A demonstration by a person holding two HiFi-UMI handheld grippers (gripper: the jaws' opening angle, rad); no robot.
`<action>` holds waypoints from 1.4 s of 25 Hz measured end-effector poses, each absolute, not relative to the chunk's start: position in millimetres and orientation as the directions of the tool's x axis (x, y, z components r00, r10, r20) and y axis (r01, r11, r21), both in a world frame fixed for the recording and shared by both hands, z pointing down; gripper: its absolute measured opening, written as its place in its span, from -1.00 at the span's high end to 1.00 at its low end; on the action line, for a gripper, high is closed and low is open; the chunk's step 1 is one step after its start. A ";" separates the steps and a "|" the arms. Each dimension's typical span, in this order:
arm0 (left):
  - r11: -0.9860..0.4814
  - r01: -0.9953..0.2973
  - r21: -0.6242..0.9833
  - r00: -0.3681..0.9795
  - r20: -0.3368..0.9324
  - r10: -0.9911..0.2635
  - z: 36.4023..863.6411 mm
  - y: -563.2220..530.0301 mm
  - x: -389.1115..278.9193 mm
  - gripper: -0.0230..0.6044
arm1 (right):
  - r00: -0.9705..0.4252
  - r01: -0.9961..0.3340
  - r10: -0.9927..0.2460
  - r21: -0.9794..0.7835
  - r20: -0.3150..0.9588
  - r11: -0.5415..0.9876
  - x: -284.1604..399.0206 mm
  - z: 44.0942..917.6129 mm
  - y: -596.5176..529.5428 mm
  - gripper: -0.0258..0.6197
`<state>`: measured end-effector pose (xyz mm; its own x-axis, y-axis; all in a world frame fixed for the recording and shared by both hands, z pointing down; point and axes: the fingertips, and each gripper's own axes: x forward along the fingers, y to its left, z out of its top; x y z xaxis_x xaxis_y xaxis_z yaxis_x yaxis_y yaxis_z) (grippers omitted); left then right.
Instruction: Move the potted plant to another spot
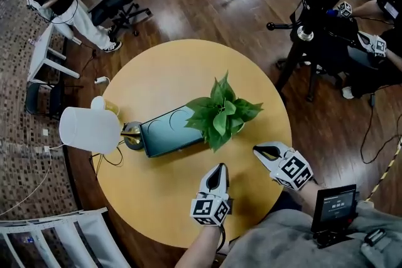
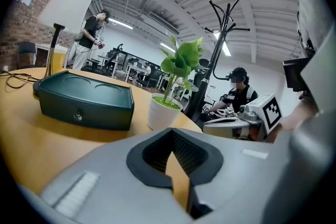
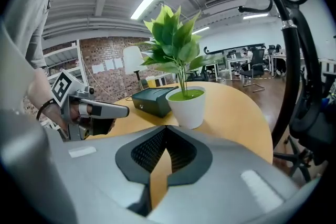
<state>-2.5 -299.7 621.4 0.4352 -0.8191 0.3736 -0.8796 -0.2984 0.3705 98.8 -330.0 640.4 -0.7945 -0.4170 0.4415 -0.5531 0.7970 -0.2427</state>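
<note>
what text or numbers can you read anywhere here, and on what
No text reads clearly.
Small screen: lit figures, too small to read.
Wall papers: too blurred to read.
Marker cube: black-and-white square patterns only, no letters.

Noted a potted plant (image 1: pixel 220 115) standing upright on the round wooden table (image 1: pixel 169 66), right of its centre in the head view. Was set in a plain white pot (image 3: pixel 190 107), tapered toward the base and filled to the rim with bright green. Rose on thin stems into a loose spray of broad, pointed green leaves (image 3: pixel 173 39), spreading wider than the pot. Sat just beside the right end of the dark green box (image 1: pixel 169 130); could not tell whether it touched the box.
</note>
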 end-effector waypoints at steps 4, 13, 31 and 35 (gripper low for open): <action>-0.287 -0.885 0.367 0.426 0.386 -0.819 637.1 -313.5 -3.0 0.93 | -0.794 -0.544 -0.408 -0.229 0.450 0.807 99.3 653.9 -345.2 0.91; -0.255 -0.897 0.362 0.397 0.404 -0.824 637.1 -320.5 -10.5 0.92 | -0.810 -0.472 -0.356 -0.158 0.467 0.867 78.5 655.3 -367.5 0.08; -0.135 -0.930 0.342 0.277 0.410 -0.869 649.2 -318.4 -49.2 0.93 | -0.804 -0.407 -0.320 -0.071 0.501 0.911 28.2 692.8 -431.3 -0.79; -0.125 -0.933 0.338 0.267 0.417 -0.869 633.5 -303.2 -43.9 0.92 | -0.809 -0.401 -0.311 -0.081 0.499 0.913 31.5 679.0 -420.5 -0.68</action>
<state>-43.9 -303.2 633.5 0.2673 -0.8685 0.4174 -0.9329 -0.1247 0.3378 31.5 -420.5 679.0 -0.8091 -0.3109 0.4987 -0.4007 0.9126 -0.0812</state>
